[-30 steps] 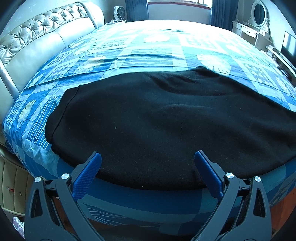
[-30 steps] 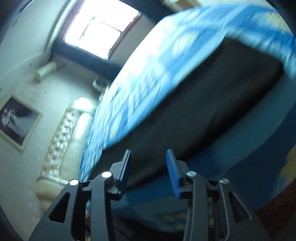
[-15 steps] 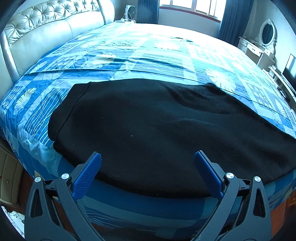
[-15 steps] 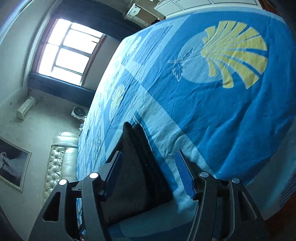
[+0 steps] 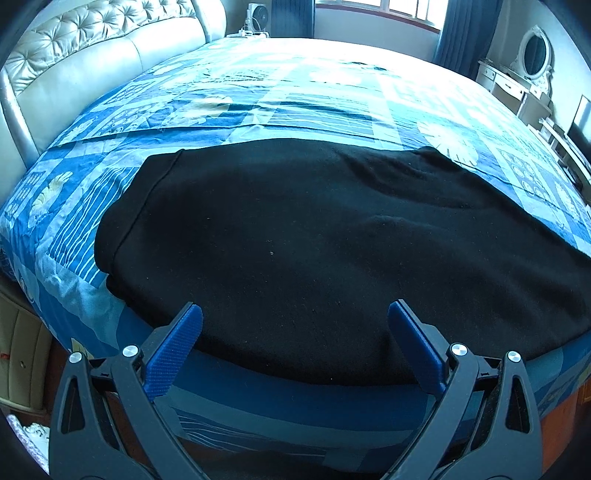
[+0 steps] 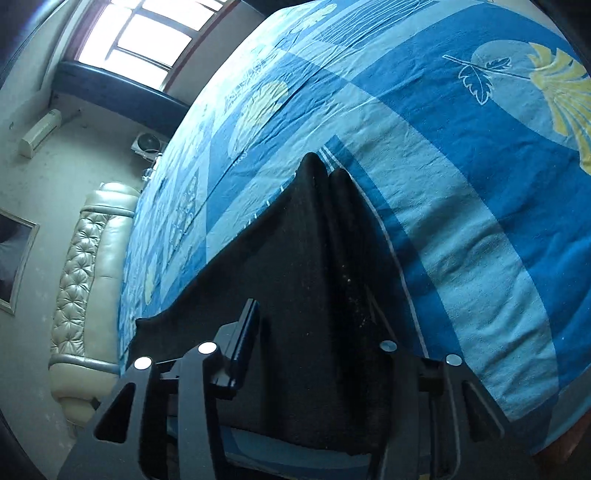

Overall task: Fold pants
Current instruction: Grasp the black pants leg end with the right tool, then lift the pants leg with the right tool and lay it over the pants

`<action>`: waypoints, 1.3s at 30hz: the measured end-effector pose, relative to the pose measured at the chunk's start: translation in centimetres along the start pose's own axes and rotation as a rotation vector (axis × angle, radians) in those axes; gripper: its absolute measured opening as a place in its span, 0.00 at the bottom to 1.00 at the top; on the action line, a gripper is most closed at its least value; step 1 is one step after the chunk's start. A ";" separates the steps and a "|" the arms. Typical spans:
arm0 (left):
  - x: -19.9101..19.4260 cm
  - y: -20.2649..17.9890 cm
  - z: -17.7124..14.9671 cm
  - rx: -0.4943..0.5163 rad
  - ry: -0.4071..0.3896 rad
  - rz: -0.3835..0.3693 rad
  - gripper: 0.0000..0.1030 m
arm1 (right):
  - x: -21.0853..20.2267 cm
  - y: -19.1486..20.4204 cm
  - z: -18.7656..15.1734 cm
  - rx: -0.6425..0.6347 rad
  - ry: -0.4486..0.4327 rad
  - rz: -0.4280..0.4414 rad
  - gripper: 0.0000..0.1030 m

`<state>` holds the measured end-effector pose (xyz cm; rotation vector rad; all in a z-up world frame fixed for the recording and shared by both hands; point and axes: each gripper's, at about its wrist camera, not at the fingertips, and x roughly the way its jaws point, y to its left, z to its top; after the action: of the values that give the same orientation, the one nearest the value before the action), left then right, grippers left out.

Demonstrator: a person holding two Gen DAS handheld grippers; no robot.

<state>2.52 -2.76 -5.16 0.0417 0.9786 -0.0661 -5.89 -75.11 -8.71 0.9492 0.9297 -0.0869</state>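
Note:
Black pants [image 5: 314,236] lie flat across the near part of a bed with a blue patterned cover [image 5: 295,96]. In the left wrist view the waist end is at the left. My left gripper [image 5: 294,310] hovers wide open over the near edge of the pants, with nothing between its blue pads [image 5: 173,347]. In the right wrist view the leg end of the pants [image 6: 325,258] runs between the fingers of my right gripper [image 6: 310,306]. Its jaws are closing on the cloth. One finger [image 6: 245,332] shows beside the cloth, and the cloth hides the other.
A tufted cream headboard [image 5: 92,48] lines the bed's left side. A fan [image 5: 258,14] and a window [image 5: 388,7] stand beyond the far end. At the right are a white dresser with an oval mirror [image 5: 532,59] and a dark screen [image 5: 581,125]. Bare blue cover [image 6: 480,184] lies past the leg end.
My right gripper swung from above the bed down to the leg end of the pants and narrowed onto the cloth. The left gripper stayed open over the near edge with only a small shift.

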 end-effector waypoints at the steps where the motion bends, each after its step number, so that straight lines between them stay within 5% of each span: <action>1: -0.1 -0.1 0.0 0.011 -0.002 0.001 0.98 | 0.0 0.4 0.0 0.016 -0.004 0.014 0.23; 9: -1.4 0.0 -0.3 0.072 -0.014 0.022 0.98 | -2.8 6.0 -0.4 0.035 -0.104 0.190 0.21; 18: -2.2 1.3 -1.3 0.089 -0.007 0.031 0.98 | -3.8 16.7 -2.4 -0.118 -0.111 0.249 0.21; 28: -3.1 1.5 -1.6 0.075 -0.032 0.031 0.98 | 3.2 28.2 -7.2 -0.328 -0.045 0.177 0.21; 39: -4.0 0.2 -1.7 0.117 -0.063 0.009 0.98 | 13.8 33.4 -13.9 -0.476 0.082 -0.004 0.21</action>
<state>-1.04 -2.31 -2.81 0.1508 0.9109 -0.1161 8.60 -40.33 0.07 0.5118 0.9714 0.1660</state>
